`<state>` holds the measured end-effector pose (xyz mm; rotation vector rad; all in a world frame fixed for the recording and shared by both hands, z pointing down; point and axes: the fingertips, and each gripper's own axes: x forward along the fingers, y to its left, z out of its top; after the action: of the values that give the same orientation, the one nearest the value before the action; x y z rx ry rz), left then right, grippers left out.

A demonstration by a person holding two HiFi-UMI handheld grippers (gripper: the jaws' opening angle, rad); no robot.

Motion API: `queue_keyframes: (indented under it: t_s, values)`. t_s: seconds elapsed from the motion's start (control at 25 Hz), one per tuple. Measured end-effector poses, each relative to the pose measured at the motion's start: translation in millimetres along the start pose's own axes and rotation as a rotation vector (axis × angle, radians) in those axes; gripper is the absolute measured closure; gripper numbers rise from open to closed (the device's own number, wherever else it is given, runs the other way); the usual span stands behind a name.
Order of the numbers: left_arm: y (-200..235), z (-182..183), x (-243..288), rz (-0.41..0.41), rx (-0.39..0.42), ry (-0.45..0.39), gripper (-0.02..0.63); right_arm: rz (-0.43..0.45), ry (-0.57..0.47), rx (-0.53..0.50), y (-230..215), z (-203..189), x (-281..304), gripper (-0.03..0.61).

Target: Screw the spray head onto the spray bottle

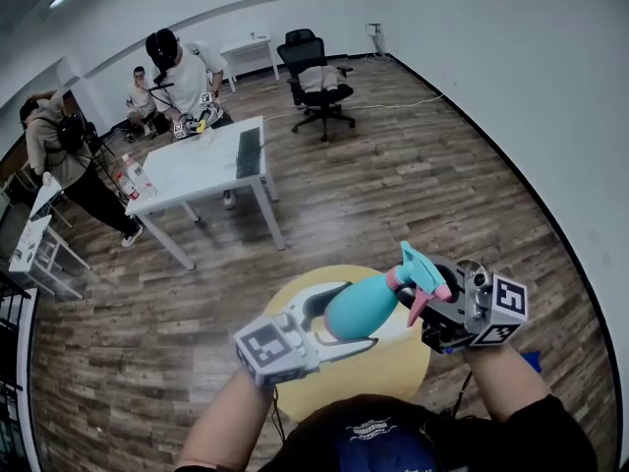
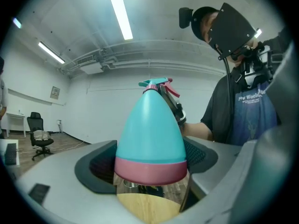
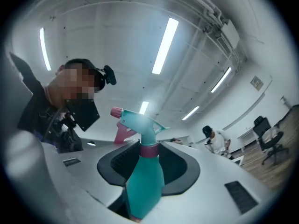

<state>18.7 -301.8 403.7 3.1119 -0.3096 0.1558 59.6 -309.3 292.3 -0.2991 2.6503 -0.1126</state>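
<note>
A teal spray bottle [image 1: 362, 306] with a pink band at its base is held in the air over a round yellow table [image 1: 393, 374]. My left gripper [image 1: 354, 317] is shut on its wide body [image 2: 149, 134], and the dark pads [image 2: 96, 164] press it from both sides. The teal spray head [image 1: 421, 271] with its pink trigger sits on the neck, pointing right. My right gripper [image 1: 432, 309] is shut around the pink collar [image 3: 149, 150] under that spray head [image 3: 139, 121]. The bottle's thread is hidden.
A white table [image 1: 187, 180] stands farther back with two people [image 1: 177, 67] at its far end and another person [image 1: 54, 136] at the left. A black office chair [image 1: 319, 79] is behind it. Wooden floor [image 1: 413, 175] surrounds the yellow table.
</note>
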Motion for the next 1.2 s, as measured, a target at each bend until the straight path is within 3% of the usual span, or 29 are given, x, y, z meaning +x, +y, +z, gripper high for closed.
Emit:
queue_keyframes:
  t_s: [0.2, 0.28, 0.4, 0.52, 0.64, 0.84, 0.92, 1.0, 1.2]
  values:
    - [31, -18, 6, 0.272, 0.075, 0.186, 0.154, -0.428, 0.014, -0.087, -34, -11, -2, 0.431]
    - [39, -23, 5, 0.327, 0.112, 0.232, 0.155, -0.505, 0.011, -0.075, -39, -16, 0, 0.432]
    - [33, -15, -1, 0.249, 0.054, 0.144, 0.155, -0.398, 0.045, -0.119, -23, -15, 10, 0.433]
    - [27, -3, -9, 0.156, -0.013, 0.052, 0.153, -0.219, 0.064, -0.146, -3, -11, 11, 0.349]
    - [13, 2, -5, 0.067, -0.046, -0.003, 0.153, -0.119, 0.042, -0.145, 2, -8, -8, 0.301]
    - [-3, 1, 0, -0.055, -0.045, -0.022, 0.153, 0.037, -0.023, -0.065, 4, 0, -10, 0.304]
    - [-2, 0, -1, -0.074, -0.048, -0.011, 0.153, 0.092, -0.056, -0.047, 8, 6, -3, 0.337]
    - [-2, -1, -2, -0.074, -0.038, 0.016, 0.153, 0.092, -0.064, -0.053, 8, 8, 3, 0.423]
    - [4, -11, -4, 0.011, 0.065, 0.147, 0.155, 0.002, 0.055, -0.104, 2, -2, 5, 0.425]
